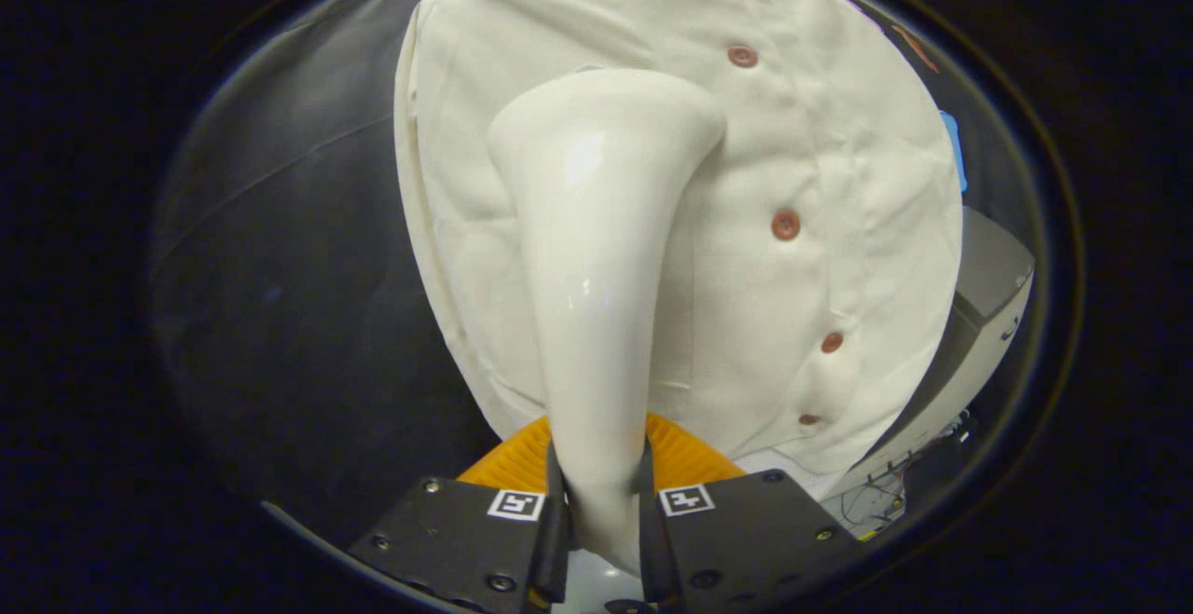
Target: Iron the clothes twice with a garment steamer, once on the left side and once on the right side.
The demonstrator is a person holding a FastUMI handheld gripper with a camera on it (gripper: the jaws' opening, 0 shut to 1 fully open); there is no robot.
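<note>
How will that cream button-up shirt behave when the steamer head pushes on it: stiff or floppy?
Probably floppy: the cream button-up shirt is thin fabric showing soft creases near its buttons, so it should give and shift under the glossy white steamer. Its loose lower hem may swing. The gripper is shut on the steamer's handle; that glossy handle could be slippery.

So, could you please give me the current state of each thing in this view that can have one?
gripper: shut on the garment steamer's handle.
garment steamer: held upright between the fingers, head against the shirt's left half, beside the button row.
shirt: hanging, buttoned up, fabric faintly creased near the buttons.
</note>
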